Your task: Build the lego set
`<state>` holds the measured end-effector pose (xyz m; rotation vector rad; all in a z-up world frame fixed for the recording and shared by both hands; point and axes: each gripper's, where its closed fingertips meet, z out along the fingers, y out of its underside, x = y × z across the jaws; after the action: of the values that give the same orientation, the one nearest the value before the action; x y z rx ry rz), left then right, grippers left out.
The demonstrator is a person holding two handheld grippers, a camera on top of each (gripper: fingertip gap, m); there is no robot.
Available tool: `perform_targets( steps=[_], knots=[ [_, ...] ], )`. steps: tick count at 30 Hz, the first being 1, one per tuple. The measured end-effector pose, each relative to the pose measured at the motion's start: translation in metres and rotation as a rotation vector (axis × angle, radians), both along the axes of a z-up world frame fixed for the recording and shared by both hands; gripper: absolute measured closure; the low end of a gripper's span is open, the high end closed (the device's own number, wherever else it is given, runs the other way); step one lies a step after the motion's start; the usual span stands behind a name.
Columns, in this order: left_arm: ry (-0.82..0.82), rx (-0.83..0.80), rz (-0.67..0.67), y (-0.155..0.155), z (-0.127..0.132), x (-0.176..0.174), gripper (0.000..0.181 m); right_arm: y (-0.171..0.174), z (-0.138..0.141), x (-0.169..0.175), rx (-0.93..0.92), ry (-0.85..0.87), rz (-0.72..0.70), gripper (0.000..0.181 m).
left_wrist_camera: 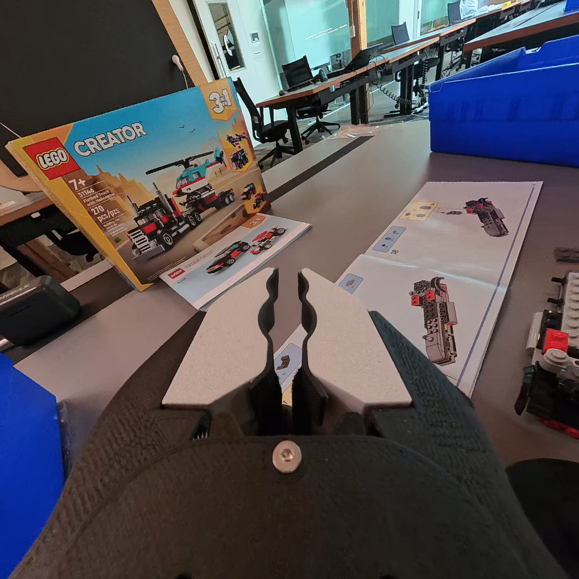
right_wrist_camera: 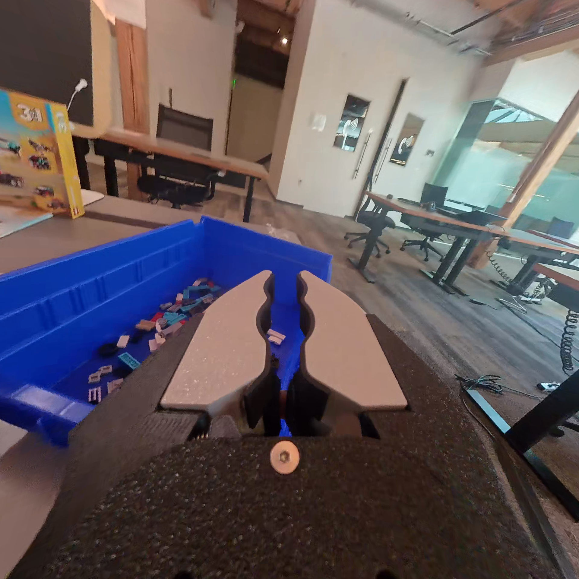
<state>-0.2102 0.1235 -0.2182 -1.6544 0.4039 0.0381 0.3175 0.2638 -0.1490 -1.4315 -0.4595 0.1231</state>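
My left gripper (left_wrist_camera: 287, 274) hovers low over the grey table, its jaws nearly together with only a thin slit between them and nothing in it. An open instruction booklet (left_wrist_camera: 438, 282) lies just ahead and to the right. The partly built black, grey and red model (left_wrist_camera: 554, 354) sits at the right edge. My right gripper (right_wrist_camera: 285, 275) is held over the near right part of a blue bin (right_wrist_camera: 94, 282), its jaws equally close and empty. Several loose bricks (right_wrist_camera: 169, 313) lie in the bin.
The set's box (left_wrist_camera: 141, 188) stands at the back left, with a closed booklet (left_wrist_camera: 238, 260) in front of it. The blue bin (left_wrist_camera: 507, 109) is at the far right. A dark case (left_wrist_camera: 34, 310) and another blue bin (left_wrist_camera: 25, 454) are on the left. The table edge drops to the floor (right_wrist_camera: 407, 313) beside the bin. Spacing between my two grippers at the tips: around 55 cm.
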Motion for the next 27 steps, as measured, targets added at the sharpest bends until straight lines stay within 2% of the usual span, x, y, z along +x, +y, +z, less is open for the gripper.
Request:
perform_targets(
  steps=[2, 8, 13, 18, 21, 23, 24, 27],
  knots=[
    [-0.001, 0.001, -0.001, 0.001, 0.0, 0.0, 0.169, 0.0, -0.002, 0.0, 0.01, 0.031, 0.003, 0.169],
    [0.01, -0.011, -0.011, 0.003, -0.004, 0.003, 0.169, -0.006, 0.014, 0.019, 0.179, 0.108, -0.117, 0.174],
    [0.019, -0.012, -0.022, 0.004, -0.005, 0.004, 0.169, -0.019, 0.028, 0.023, 0.293, 0.1, -0.154, 0.176],
    [-0.026, 0.015, -0.115, 0.001, 0.0, 0.017, 0.168, -0.018, 0.028, 0.021, 0.321, 0.09, -0.169, 0.176],
    [-0.03, 0.017, -0.127, 0.001, 0.001, 0.017, 0.168, -0.014, 0.026, 0.014, 0.316, 0.063, -0.16, 0.176],
    [-0.027, 0.016, -0.109, 0.002, 0.001, 0.013, 0.167, -0.01, 0.024, 0.002, 0.257, 0.049, -0.084, 0.176],
    [-0.03, 0.017, -0.099, 0.002, 0.001, 0.011, 0.167, -0.008, 0.021, -0.009, 0.175, 0.042, -0.003, 0.176],
    [-0.046, 0.027, -0.081, 0.001, 0.003, 0.006, 0.167, -0.014, -0.001, -0.048, -0.238, 0.032, 0.265, 0.174]
  ],
)
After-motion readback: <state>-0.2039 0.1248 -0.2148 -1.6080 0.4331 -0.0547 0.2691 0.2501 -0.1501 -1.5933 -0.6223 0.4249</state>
